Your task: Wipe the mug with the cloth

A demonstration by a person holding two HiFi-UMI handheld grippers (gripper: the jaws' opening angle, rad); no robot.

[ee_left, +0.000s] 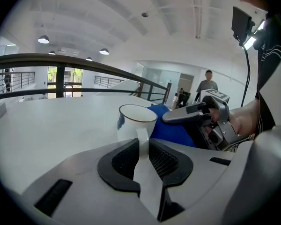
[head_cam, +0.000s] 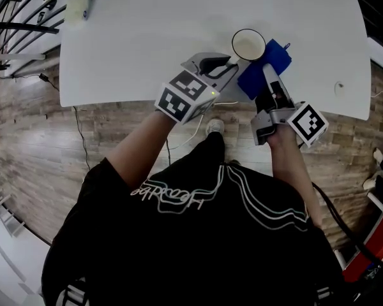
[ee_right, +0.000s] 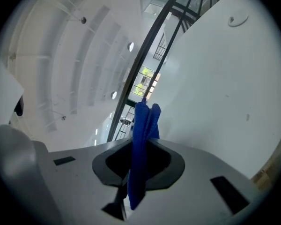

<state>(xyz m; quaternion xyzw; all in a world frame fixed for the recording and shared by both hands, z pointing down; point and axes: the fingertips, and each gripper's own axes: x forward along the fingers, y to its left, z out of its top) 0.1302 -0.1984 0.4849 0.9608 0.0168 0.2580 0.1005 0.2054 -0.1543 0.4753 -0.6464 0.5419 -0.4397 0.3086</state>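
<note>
Standing upright near the front edge of the white surface (head_cam: 147,37), the white mug (head_cam: 249,44) is showing its open mouth and thin dark rim to the head view. The left gripper (ee_left: 143,146) is reaching in from the mug's left, and its fingers are clamping the mug's handle, standing only as far apart as the handle is thick, with a ribbed pad pressing on each side. The blue cloth (ee_right: 143,125) is bunching up just right of the mug, apparently touching its wall. The right gripper (head_cam: 268,70) is pointing toward the mug from its near right, its fingers pinching a fold of the cloth, almost together, while the cloth is sticking out past the tips and hanging below them. A person (ee_left: 208,83) is standing far behind the mug
</note>
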